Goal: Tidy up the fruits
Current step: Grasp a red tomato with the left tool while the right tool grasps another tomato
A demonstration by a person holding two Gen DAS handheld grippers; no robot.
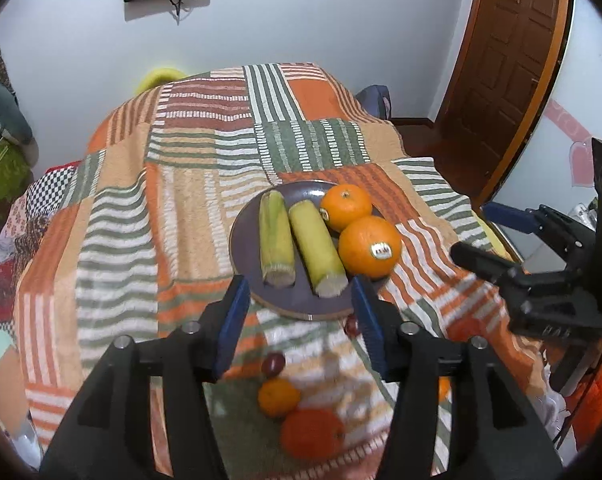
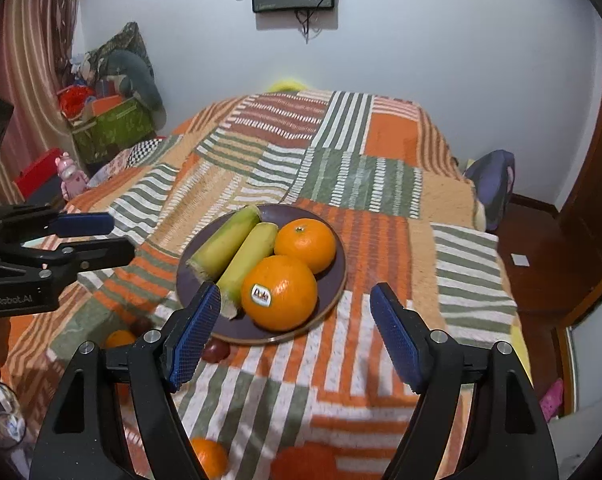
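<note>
A dark purple plate (image 1: pixel 297 304) (image 2: pixel 329 296) sits on the striped blanket. It holds two husked corn cobs (image 1: pixel 277 238) (image 2: pixel 225 248), a stickered orange (image 1: pixel 369 246) (image 2: pixel 279 292) and a second orange (image 1: pixel 345 206) (image 2: pixel 305 245). My left gripper (image 1: pixel 301 320) is open and empty, just short of the plate's near rim. My right gripper (image 2: pixel 297 340) is open and empty, above the plate's near edge. Loose on the blanket near me lie a small orange (image 1: pixel 279 397) (image 2: pixel 119 338), a larger orange fruit (image 1: pixel 312 434) and small red fruits (image 1: pixel 273 363) (image 2: pixel 215 351).
The patterned blanket (image 1: pixel 189 208) (image 2: pixel 357 176) covers a bed with edges dropping off left and right. A wooden door (image 1: pixel 505 52) stands at the right. Boxes and toys (image 2: pixel 109 116) pile up at the far left. The other gripper shows at the side of each view (image 1: pixel 541 272) (image 2: pixel 61 240).
</note>
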